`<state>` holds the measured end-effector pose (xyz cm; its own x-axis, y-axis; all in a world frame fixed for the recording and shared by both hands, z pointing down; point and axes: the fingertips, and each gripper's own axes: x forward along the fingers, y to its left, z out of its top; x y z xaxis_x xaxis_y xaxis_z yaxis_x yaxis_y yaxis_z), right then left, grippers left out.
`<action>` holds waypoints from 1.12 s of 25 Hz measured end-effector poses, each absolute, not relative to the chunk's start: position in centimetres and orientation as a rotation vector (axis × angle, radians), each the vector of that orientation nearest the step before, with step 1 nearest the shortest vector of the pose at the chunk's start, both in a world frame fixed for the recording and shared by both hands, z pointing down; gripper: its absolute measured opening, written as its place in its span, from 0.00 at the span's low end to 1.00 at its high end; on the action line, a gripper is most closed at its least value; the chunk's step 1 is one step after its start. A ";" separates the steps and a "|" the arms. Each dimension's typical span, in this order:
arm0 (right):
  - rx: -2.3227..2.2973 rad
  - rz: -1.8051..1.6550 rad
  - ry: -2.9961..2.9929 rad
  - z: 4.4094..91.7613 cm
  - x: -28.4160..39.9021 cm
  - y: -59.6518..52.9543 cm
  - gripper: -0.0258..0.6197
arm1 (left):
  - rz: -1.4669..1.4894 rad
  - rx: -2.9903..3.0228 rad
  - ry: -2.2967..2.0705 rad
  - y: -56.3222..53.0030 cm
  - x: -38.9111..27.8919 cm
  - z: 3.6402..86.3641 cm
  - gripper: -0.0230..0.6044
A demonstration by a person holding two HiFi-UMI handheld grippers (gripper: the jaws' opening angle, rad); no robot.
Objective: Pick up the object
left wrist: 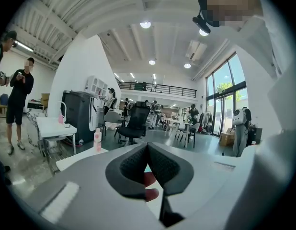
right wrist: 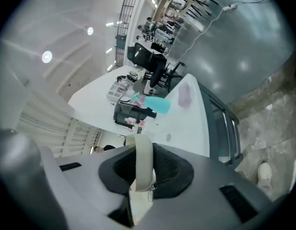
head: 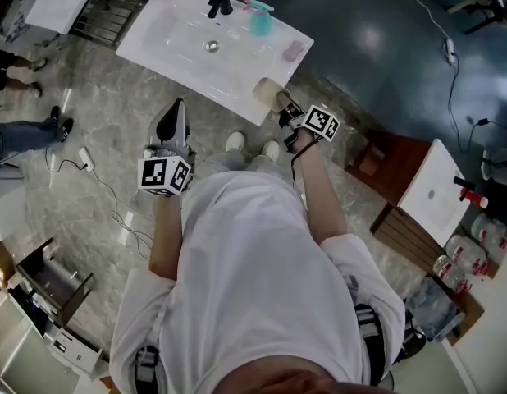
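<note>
Where the cream object [right wrist: 143,157] is pinched edge-on between the narrowed jaws of the right gripper [right wrist: 145,174], at the white basin's [head: 180,48] near edge, slippage or twisting is judged likely, contact being slim. Left gripper [left wrist: 148,150]: jaws together, nothing held.

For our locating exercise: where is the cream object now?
The cream object is gripped between the right gripper's jaws; in the head view it is at the near right edge of the white sink, nearer the person than the teal bottle.
</note>
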<state>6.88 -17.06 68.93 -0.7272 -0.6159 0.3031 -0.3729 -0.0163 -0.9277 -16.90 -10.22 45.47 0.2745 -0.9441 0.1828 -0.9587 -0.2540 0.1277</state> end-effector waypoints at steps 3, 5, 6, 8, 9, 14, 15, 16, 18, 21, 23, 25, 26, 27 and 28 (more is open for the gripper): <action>-1.032 -1.721 2.126 65.1 6.7 -18.4 0.13 | 0.070 2.359 -1.740 -11.1 -16.2 45.0 0.04; -1.019 -1.646 2.180 62.6 6.6 -19.2 0.13 | 0.059 2.383 -1.719 -11.8 -15.5 44.7 0.04; -1.014 -1.608 2.208 61.4 6.6 -19.6 0.13 | 0.054 2.395 -1.708 -12.2 -15.1 44.6 0.04; -1.009 -1.534 2.258 59.2 6.7 -20.3 0.13 | 0.049 2.418 -1.687 -12.8 -14.4 44.5 0.04; -1.010 -1.496 2.281 58.1 6.8 -20.6 0.13 | 0.048 2.430 -1.677 -13.0 -14.1 44.4 0.04; -1.043 -1.291 2.390 52.8 7.8 -21.4 0.13 | 0.048 2.487 -1.636 -14.4 -12.9 43.7 0.04; -1.052 -1.248 2.409 51.8 8.1 -21.5 0.13 | 0.049 2.498 -1.632 -14.7 -12.8 43.4 0.04; -1.062 -1.203 2.430 50.7 8.3 -21.6 0.13 | 0.050 2.509 -1.628 -15.0 -12.8 43.1 0.04; -1.090 -1.102 2.482 48.6 8.8 -21.7 0.13 | 0.050 2.532 -1.620 -15.7 -12.7 42.6 0.04; -1.140 -0.947 2.561 45.8 9.2 -21.8 0.13 | 0.043 2.561 -1.603 -16.5 -12.5 41.8 0.04; -1.169 -0.845 2.605 44.2 9.4 -21.7 0.13 | 0.037 2.575 -1.589 -16.8 -12.3 41.4 0.04; -1.199 -0.734 2.647 42.6 9.6 -21.5 0.13 | 0.033 2.590 -1.571 -17.1 -12.0 41.1 0.04; -1.213 -0.677 2.668 41.8 9.6 -21.3 0.13 | 0.028 2.597 -1.560 -17.3 -11.8 40.9 0.04; -1.224 -0.623 2.686 41.0 9.7 -21.1 0.13 | 0.023 2.602 -1.549 -17.4 -11.5 40.7 0.04; -1.235 -0.572 2.702 40.3 9.8 -21.0 0.13 | 0.017 2.608 -1.538 -17.5 -11.3 40.5 0.04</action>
